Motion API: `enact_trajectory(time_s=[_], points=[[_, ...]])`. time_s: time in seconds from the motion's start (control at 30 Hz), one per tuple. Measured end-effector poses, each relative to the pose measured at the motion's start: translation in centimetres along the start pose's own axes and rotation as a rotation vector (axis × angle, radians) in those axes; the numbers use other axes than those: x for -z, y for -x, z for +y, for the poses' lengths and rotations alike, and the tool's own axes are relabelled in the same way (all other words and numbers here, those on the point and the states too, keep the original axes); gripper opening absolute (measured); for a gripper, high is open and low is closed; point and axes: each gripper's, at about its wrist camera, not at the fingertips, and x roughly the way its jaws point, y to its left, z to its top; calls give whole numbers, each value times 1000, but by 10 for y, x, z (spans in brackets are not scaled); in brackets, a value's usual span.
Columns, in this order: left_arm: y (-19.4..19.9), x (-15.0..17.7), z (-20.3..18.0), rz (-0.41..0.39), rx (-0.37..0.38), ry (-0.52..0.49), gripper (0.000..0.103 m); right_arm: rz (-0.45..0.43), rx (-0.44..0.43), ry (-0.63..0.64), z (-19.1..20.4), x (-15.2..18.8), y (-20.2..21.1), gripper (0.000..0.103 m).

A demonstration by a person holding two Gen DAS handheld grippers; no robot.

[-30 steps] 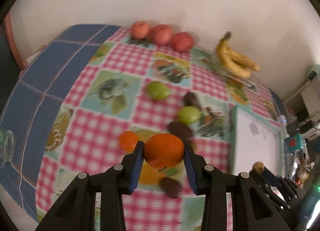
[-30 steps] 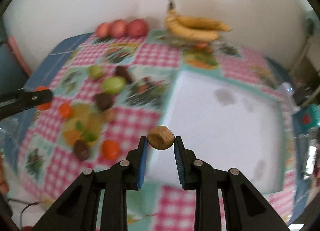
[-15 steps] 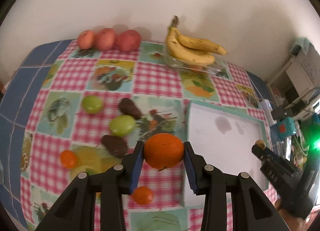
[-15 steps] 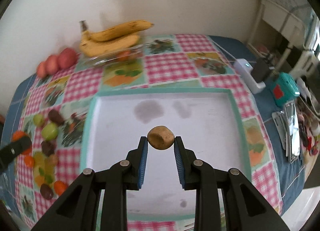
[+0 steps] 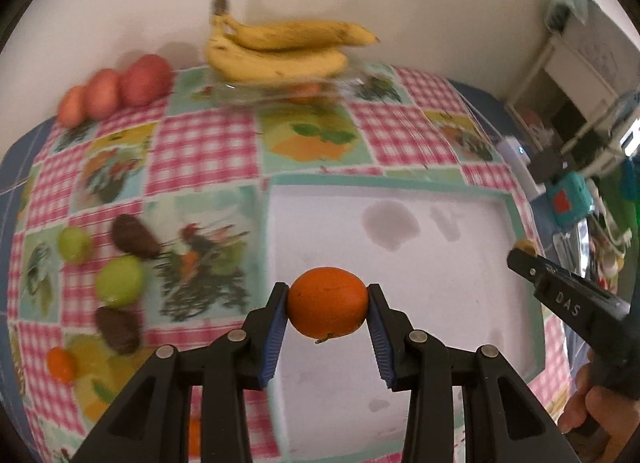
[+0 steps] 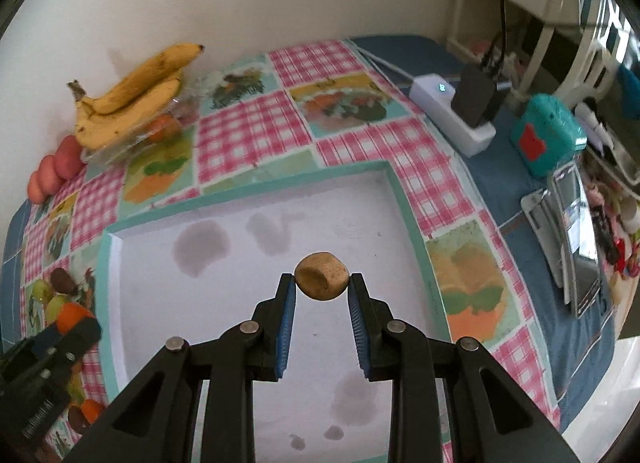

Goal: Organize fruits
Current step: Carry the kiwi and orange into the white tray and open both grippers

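My left gripper [image 5: 328, 305] is shut on an orange [image 5: 328, 301], held above the left part of a white tray [image 5: 420, 287] with a teal rim. My right gripper [image 6: 322, 283] is shut on a small brown fruit [image 6: 321, 275], hanging over the same white tray [image 6: 248, 263]. In the left wrist view the right gripper [image 5: 524, 249] enters from the right edge with the brown fruit at its tip. The right wrist view catches the left gripper [image 6: 74, 317] at the lower left with the orange. Green fruits [image 5: 119, 281], dark brown fruits [image 5: 134, 235] and a small orange [image 5: 61, 363] lie left of the tray.
Bananas [image 5: 280, 51] rest on a clear container by the wall, with three red apples [image 5: 114, 91] to their left. A white power strip [image 6: 452, 113], a teal box [image 6: 546, 139] and clutter sit on the blue cloth right of the tray. A hand [image 5: 588, 411] grips the right tool.
Both grippers have swung rightward and come in over the tray, each still holding its fruit. The loose fruits on the cloth now lie off to the left.
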Motion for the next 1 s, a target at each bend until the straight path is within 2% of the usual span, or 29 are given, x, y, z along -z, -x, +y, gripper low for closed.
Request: enact_trajectory(time_s=[0.17,0.37,0.67,1.0], points=[[-30,9,-9,53,7,-24,41,48,10,-15,-7,5,-21,28],[-42,17,-9,74,-5,-23,41,72,22,-20,-10,8,-30,28],[-47,19,-14,69,-38,-54,41,108,27,-18,-11,13,-41,28],[-50,20,-19,66,-70,-89,42,107,27,-18,-9,14,-47,28]])
